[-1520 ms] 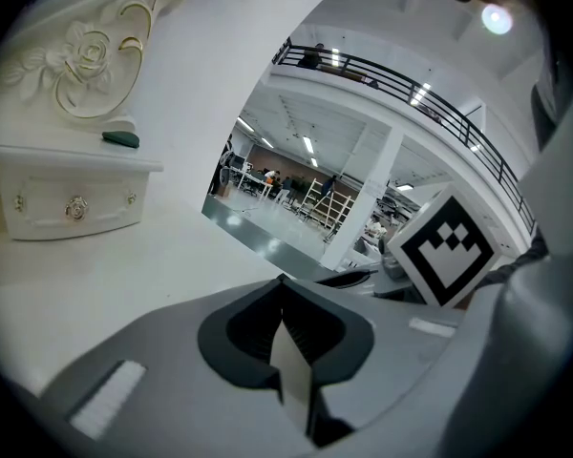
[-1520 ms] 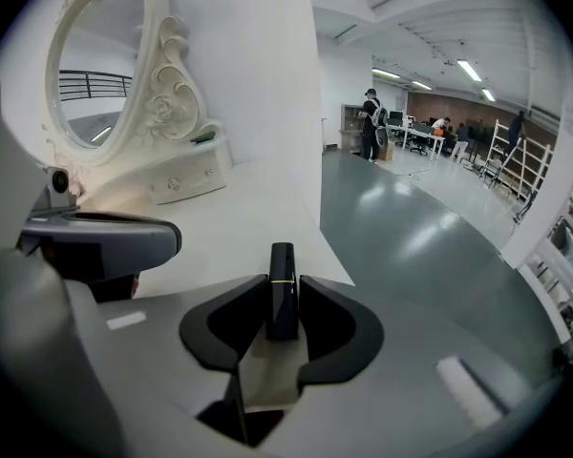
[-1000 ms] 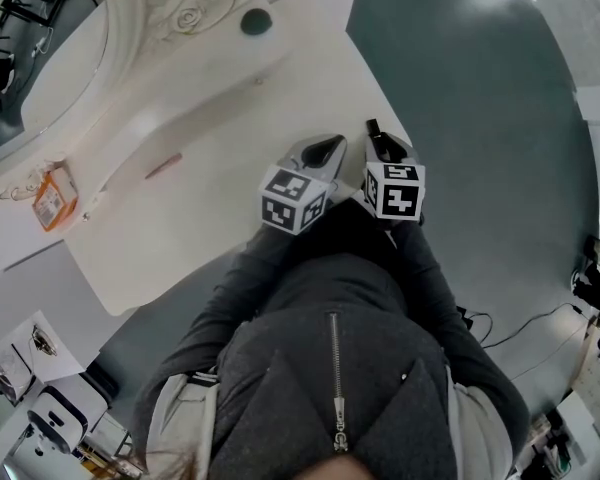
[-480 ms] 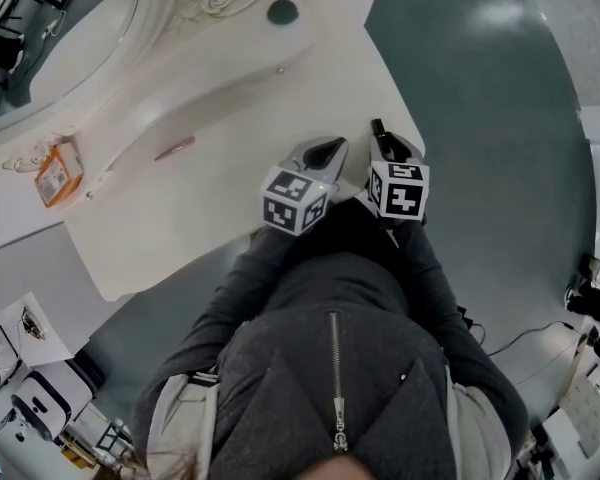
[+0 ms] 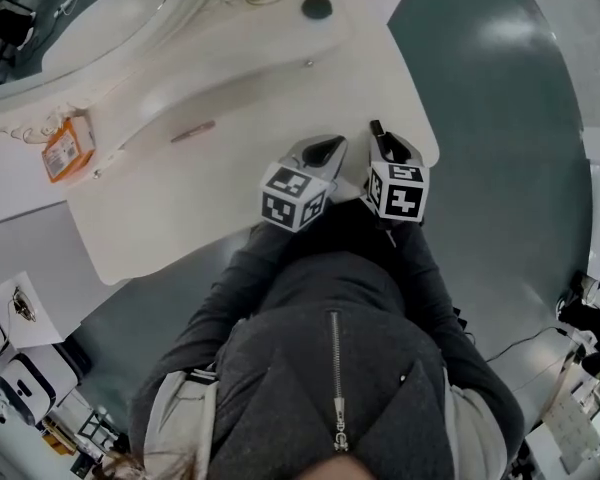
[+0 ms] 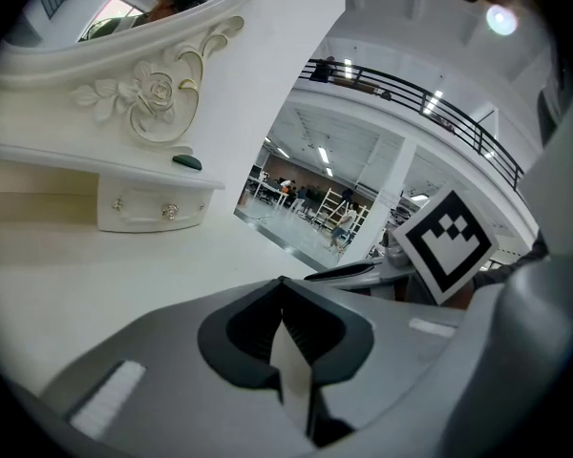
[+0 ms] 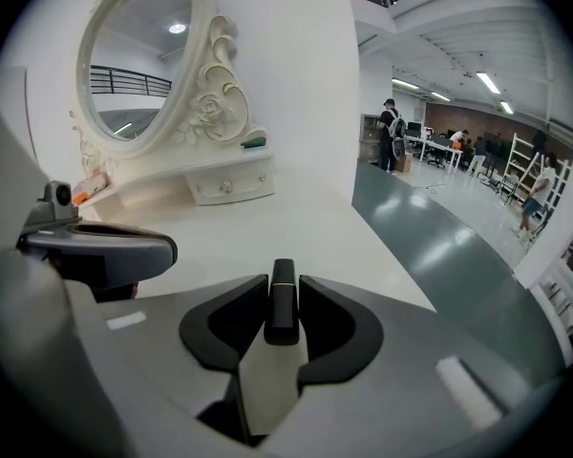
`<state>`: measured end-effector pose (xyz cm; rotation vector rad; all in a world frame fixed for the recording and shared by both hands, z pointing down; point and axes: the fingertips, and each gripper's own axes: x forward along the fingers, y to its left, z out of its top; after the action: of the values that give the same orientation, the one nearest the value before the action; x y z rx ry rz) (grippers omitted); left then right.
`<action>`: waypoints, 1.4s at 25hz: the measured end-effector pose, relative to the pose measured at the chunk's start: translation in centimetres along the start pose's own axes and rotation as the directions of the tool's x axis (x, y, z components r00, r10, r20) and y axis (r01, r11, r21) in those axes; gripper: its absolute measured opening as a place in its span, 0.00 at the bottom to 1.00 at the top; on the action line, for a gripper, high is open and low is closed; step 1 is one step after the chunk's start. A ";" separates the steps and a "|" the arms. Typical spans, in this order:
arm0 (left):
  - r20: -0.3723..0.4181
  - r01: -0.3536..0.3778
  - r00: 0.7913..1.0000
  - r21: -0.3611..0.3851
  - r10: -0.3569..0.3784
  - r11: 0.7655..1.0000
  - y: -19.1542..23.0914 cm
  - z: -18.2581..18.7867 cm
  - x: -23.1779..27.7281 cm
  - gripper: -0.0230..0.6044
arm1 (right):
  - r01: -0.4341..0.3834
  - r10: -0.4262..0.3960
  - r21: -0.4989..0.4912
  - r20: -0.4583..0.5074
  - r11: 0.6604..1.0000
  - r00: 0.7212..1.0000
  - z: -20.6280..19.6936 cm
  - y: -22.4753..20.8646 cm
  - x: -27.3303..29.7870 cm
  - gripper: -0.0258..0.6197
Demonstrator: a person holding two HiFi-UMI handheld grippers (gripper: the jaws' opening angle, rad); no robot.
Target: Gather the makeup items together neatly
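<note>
Showing the white dressing table (image 5: 200, 208) shifted toward the upper right of the head view since a second ago, with the orange box (image 5: 66, 147), the pink stick (image 5: 193, 131) and the dark green round thing (image 5: 317, 7) riding along. Pinching a black lipstick (image 7: 283, 318) with a thin gold band in the right gripper (image 7: 283, 284), jaws part closed on its sides, mid-frame. Holding the left gripper (image 6: 283, 289) squeezed together, gripping nothing, just beside the right one.
</note>
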<state>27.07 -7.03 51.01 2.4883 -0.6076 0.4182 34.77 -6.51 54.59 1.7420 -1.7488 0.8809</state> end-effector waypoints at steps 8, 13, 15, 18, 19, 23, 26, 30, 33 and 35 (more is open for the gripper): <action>0.015 -0.036 0.999 -0.008 0.036 0.999 1.7 0.5 -2.4 0.05 | -0.034 0.034 -0.032 -0.003 0.999 0.999 0.9 2.9 0.5 0.20; 0.019 -0.055 0.998 -0.011 0.055 0.998 2.7 0.8 -4.1 0.05 | -0.058 0.058 -0.067 0.002 0.996 0.998 1.4 4.9 0.6 0.19; 0.020 -0.061 0.998 -0.011 0.061 0.998 3.1 0.8 -4.8 0.05 | -0.066 0.067 -0.079 0.012 0.995 0.998 1.7 5.9 0.6 0.19; 0.022 -0.071 0.997 -0.012 0.071 0.997 3.5 0.8 -5.9 0.05 | -0.078 0.080 -0.102 0.024 0.992 0.996 2.4 7.3 0.4 0.19; 0.024 -0.074 0.997 -0.013 0.074 0.997 3.7 0.9 -6.3 0.05 | -0.083 0.086 -0.108 0.027 0.991 0.996 2.6 7.8 0.4 0.19; 0.036 -0.089 0.995 -0.019 0.089 0.996 4.7 1.2 -7.9 0.05 | -0.106 0.111 -0.138 0.034 0.985 0.993 3.4 10.1 0.4 0.19; 0.046 -0.100 0.994 -0.025 0.101 0.995 5.5 1.3 -9.2 0.05 | -0.120 0.127 -0.163 0.032 0.979 0.991 3.8 11.8 0.4 0.19; 0.061 -0.119 0.991 -0.038 0.121 0.992 6.7 1.2 -10.9 0.05 | -0.142 0.150 -0.197 0.028 0.970 0.988 4.2 14.1 0.7 0.19; 0.069 -0.139 0.987 -0.051 0.142 0.989 7.6 1.2 -12.3 0.05 | -0.162 0.170 -0.225 0.016 0.961 0.985 4.4 15.8 0.9 0.19; 0.077 -0.157 0.984 -0.061 0.161 0.986 8.5 1.1 -13.3 0.05 | -0.177 0.185 -0.248 0.007 0.952 0.983 4.5 17.1 1.2 0.19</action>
<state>11.67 -9.69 48.32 2.4231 -0.8434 0.3554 18.06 -11.29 50.96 1.4596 -1.9694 0.6784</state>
